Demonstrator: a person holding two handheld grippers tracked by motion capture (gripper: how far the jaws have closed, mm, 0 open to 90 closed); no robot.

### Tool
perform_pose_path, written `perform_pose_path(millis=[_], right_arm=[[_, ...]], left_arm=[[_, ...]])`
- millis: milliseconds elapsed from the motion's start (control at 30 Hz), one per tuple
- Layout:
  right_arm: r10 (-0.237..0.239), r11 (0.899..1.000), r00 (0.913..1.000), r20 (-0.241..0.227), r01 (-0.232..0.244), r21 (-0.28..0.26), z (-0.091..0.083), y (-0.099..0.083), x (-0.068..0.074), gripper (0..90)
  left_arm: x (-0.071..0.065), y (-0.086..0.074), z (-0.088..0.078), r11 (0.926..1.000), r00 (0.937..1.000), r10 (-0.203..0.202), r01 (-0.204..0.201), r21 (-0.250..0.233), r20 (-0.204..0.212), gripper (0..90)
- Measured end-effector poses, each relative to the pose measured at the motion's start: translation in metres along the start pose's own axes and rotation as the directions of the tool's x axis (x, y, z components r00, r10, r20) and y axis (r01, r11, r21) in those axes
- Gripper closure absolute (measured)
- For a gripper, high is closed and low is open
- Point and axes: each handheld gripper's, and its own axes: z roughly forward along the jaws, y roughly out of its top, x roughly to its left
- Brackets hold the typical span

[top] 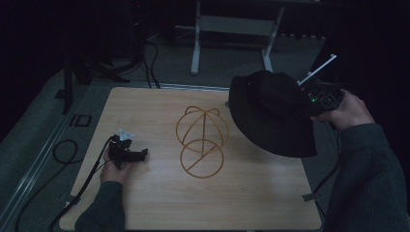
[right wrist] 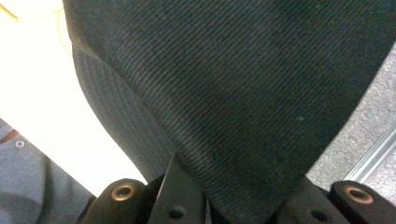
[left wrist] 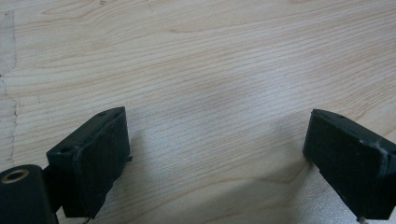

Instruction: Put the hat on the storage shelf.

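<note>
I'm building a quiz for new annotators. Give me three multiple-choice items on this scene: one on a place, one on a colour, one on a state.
1. Where does the wire hat stand rest?
A. middle of the table
B. on the floor
C. in the left gripper

2. What colour is the hat?
A. white
B. black
C. red

3. How do the left gripper jaws stand?
A. shut on the hat
B. shut on the stand
C. open, with nothing between them

Key: 1 A, the high view shows it mid-table. 2 B, the fabric is black in the right gripper view too. 3 C, bare wood lies between the jaws, while the right gripper grips the brim.
</note>
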Motion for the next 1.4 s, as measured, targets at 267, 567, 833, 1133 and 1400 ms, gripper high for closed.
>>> perform_pose_path(millis=[267,567,833,1133,1400], right_arm=[[-0.026,0.999,0.9995,-0.017,0.026,-0.026,-0.001,0.000,0.005,87.5],[-0.072,0.996,0.9967,-0.038,0.069,-0.060,-0.008,0.004,0.017,87.5],[-0.102,0.992,0.9927,-0.065,0.097,-0.080,-0.016,0.007,0.026,87.5],[-0.132,0.987,0.9855,-0.106,0.120,-0.111,-0.020,0.007,0.028,87.5],[-0.158,0.983,0.9812,-0.111,0.145,-0.116,-0.023,0.011,0.034,87.5]], left_arm=[[0.000,0.000,0.000,1.0000,1.0000,0.000,0.000,0.000,0.000,7.4],[0.000,0.000,0.000,1.0000,1.0000,0.000,0.000,0.000,0.000,7.4],[0.000,0.000,0.000,1.0000,1.0000,0.000,0.000,0.000,0.000,7.4],[0.000,0.000,0.000,1.0000,1.0000,0.000,0.000,0.000,0.000,7.4],[0.000,0.000,0.000,1.0000,1.0000,-0.001,0.001,-0.001,0.000,7.4]])
